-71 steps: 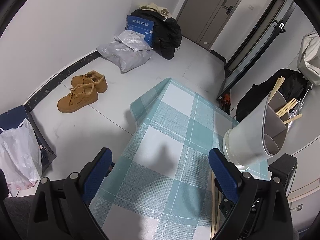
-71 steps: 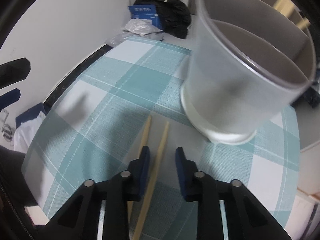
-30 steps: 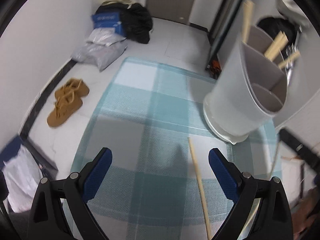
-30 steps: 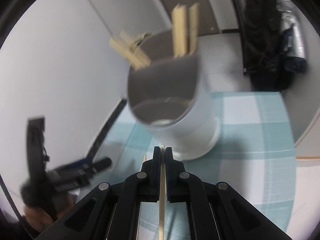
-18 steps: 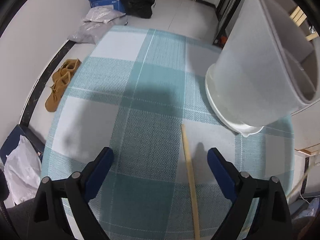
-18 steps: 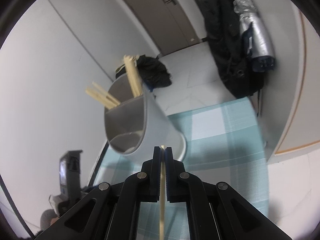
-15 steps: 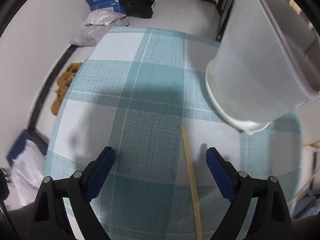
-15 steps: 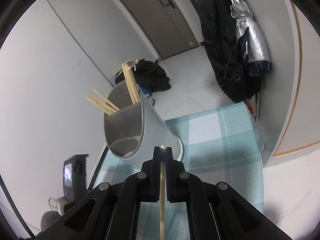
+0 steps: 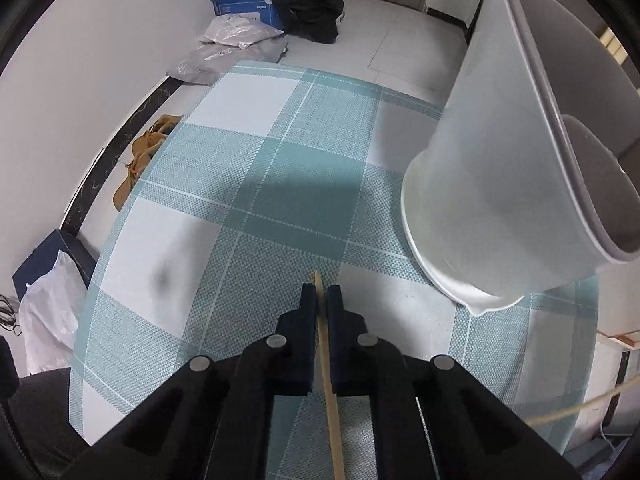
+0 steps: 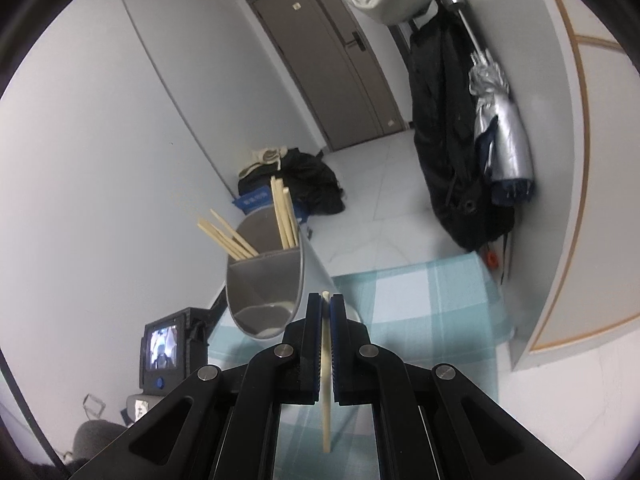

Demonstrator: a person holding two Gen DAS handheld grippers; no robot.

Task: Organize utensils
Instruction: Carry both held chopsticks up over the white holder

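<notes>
In the left wrist view a wooden chopstick (image 9: 329, 364) lies on the teal checked tablecloth (image 9: 248, 184). My left gripper (image 9: 321, 295) points down at it, its jaws closing tight on it with the pads against its sides. The white divided utensil holder (image 9: 500, 184) stands to the right. In the right wrist view my right gripper (image 10: 325, 305) is shut on a second chopstick (image 10: 326, 392), held in the air. It is just in front of the holder (image 10: 280, 280), which has several chopsticks (image 10: 285, 220) in its far compartments.
Brown shoes (image 9: 140, 160), grey bags (image 9: 228, 46) and a blue box (image 9: 244, 0) lie on the floor left of the table. A black coat (image 10: 444, 140), a silver umbrella (image 10: 500, 128) and a door (image 10: 336, 56) are beyond. A small screen device (image 10: 162, 350) stands at the left.
My left gripper's jaws went from wide open to shut on the chopstick on the cloth, and it sank closer. My right gripper rose with its chopstick, away from the holder.
</notes>
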